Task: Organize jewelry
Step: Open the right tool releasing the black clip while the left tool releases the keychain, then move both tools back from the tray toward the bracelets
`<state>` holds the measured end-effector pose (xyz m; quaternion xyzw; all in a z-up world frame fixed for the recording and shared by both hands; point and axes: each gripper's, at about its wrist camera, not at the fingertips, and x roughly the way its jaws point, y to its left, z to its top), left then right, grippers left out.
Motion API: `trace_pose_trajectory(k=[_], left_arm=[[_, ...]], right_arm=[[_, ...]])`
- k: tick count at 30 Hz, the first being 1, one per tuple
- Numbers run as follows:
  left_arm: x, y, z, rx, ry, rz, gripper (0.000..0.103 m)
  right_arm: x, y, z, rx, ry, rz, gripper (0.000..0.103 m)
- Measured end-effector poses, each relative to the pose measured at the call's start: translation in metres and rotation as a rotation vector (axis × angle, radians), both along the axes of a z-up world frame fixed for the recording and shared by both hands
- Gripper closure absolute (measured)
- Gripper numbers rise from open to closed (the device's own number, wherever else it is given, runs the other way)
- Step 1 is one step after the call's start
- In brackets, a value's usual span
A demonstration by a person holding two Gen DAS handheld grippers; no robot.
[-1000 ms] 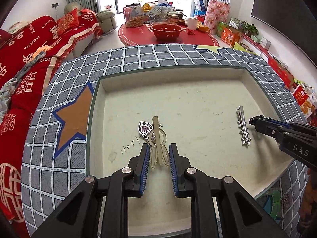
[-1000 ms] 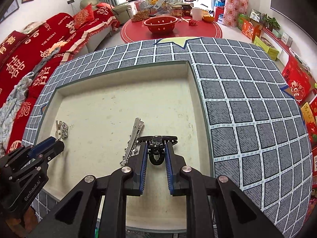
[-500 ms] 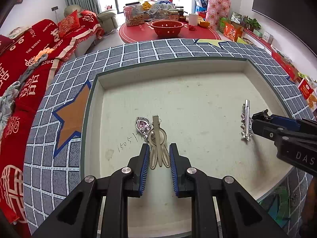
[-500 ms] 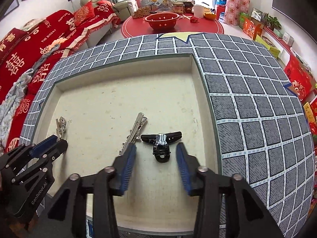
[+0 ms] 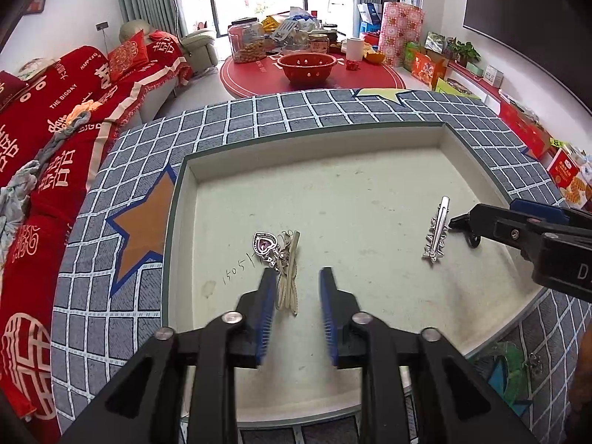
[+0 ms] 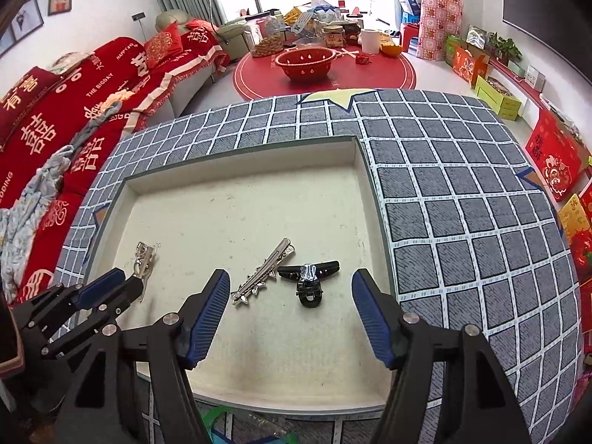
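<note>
A pale shallow tray (image 5: 314, 148) lies on a checked cloth. My left gripper (image 5: 298, 277) hangs low over it with its jaws opening. A beige hair clip (image 5: 288, 288) lies on the tray floor between them, close by the left pad, with a heart pendant (image 5: 264, 244) at its far end. My right gripper (image 6: 291, 277) is also opening, its fingers wide apart. A black claw clip (image 6: 309, 283) lies free on the tray between them. A silver spiked hair clip (image 6: 264, 272) lies just left of it, also seen in the left wrist view (image 5: 436, 231).
A grey checked cloth (image 6: 462, 222) with star patches surrounds the tray. A red-covered sofa (image 5: 55, 129) stands to the left. Beyond is a red round table (image 6: 325, 70) with a red colander and jars. Boxes line the right wall.
Both grippers have opened. The left let go of the beige clip, the right let go of the black claw clip; both clips now lie on the tray. The right gripper rose slightly.
</note>
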<state>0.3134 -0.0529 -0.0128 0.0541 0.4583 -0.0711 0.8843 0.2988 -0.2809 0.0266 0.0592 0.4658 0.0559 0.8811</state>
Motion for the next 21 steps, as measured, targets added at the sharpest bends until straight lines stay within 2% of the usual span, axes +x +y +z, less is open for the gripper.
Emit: trace_pose_trajectory(k=[1,3,9,14,15,21], left_arm=[[-0.001,0.001,0.002,-0.008,-0.009,0.008,0.000],[-0.007,0.006,0.010,-0.034,-0.058,0.024,0.000],[-0.015,0.010,0.022,-0.032,-0.074,0.030,0.000],[-0.036,0.020,0.036,-0.030,-0.090,0.025,0.000],[-0.043,0.025,0.038,-0.033,-0.094,0.027,0.000],[-0.090,0.042,0.044,-0.045,-0.104,0.000,0.000]], right_arm=[[-0.002,0.000,0.003,0.002,-0.006,0.000,0.027],[-0.005,0.000,0.008,0.004,-0.017,0.001,0.023],[-0.018,-0.007,0.020,0.031,-0.029,-0.023,0.022],[-0.039,-0.016,0.034,0.065,-0.053,-0.043,0.009],[-0.044,-0.017,0.036,0.075,-0.061,-0.048,0.000],[-0.088,-0.026,0.046,0.129,-0.109,-0.066,0.000]])
